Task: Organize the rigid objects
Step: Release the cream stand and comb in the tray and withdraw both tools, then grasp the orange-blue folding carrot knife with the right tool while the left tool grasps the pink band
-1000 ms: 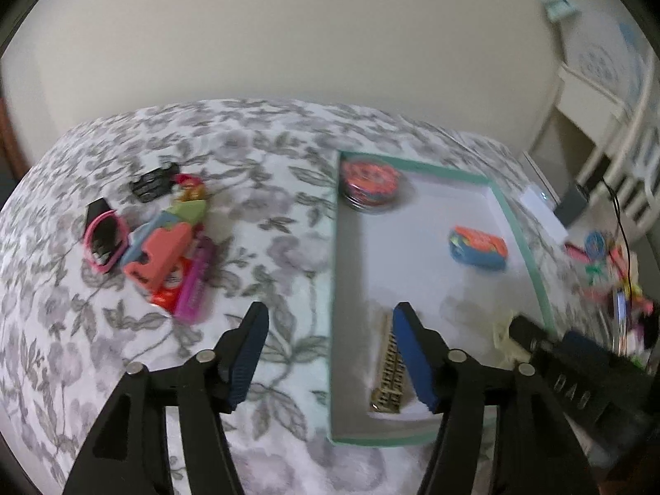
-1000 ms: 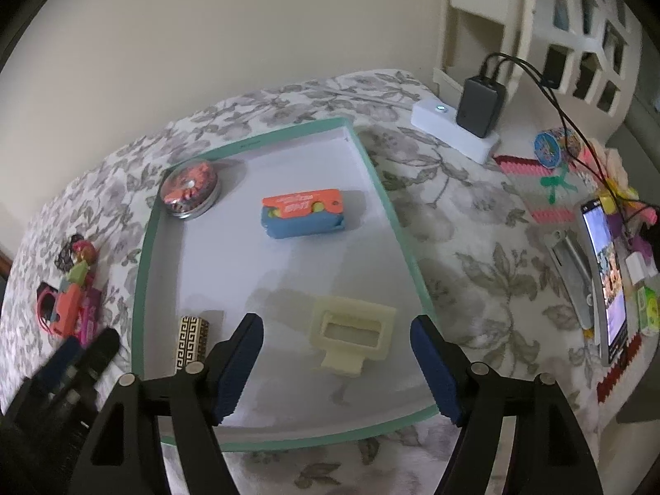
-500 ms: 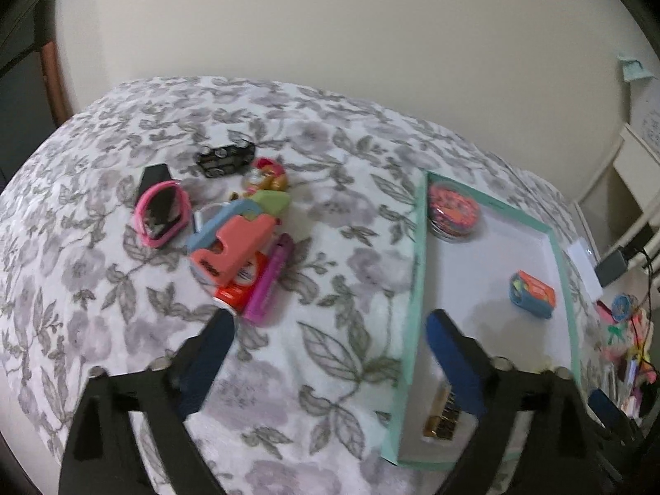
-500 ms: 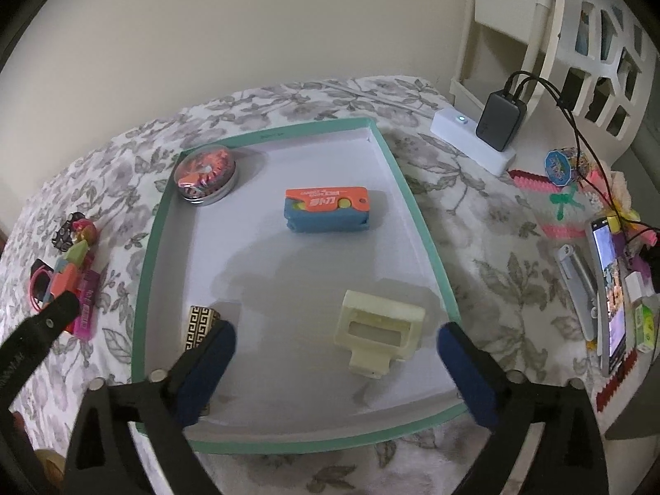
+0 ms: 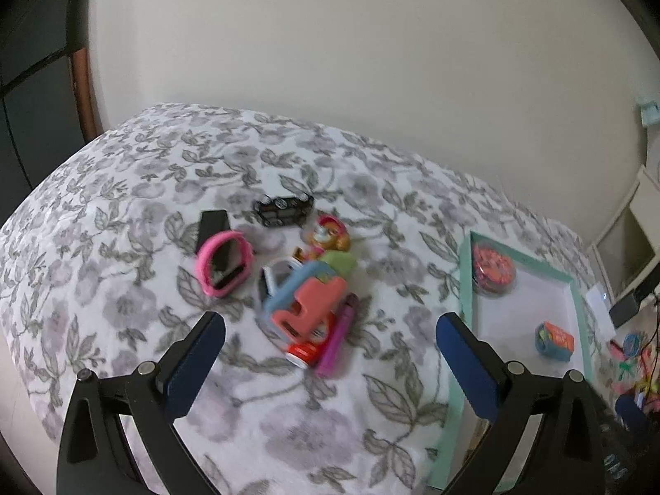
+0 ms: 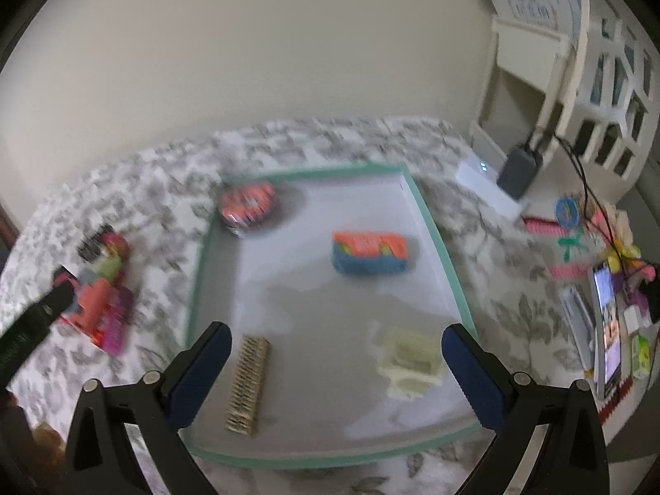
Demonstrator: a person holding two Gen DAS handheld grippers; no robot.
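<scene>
Inside tray (image 6: 437, 222) — four items; one toy pile (image 5: 307, 301) outside; left gripper (image 5: 330, 346), right gripper (image 6: 336, 354) — both agape, empty.

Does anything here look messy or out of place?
Yes: a jumbled pile of toys lies heaped on the floral cloth outside the green-rimmed tray, overlapping one another, while the tray's four items sit spaced apart.

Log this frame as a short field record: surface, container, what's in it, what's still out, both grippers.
surface: grey floral bedspread
container: shallow green-rimmed white tray
in tray: round red tin; orange-and-blue box; gold patterned bar; cream plastic frame
still out: toy pile with salmon plastic piece, pink watch, black toy car
left gripper: open, empty
right gripper: open, empty
</scene>
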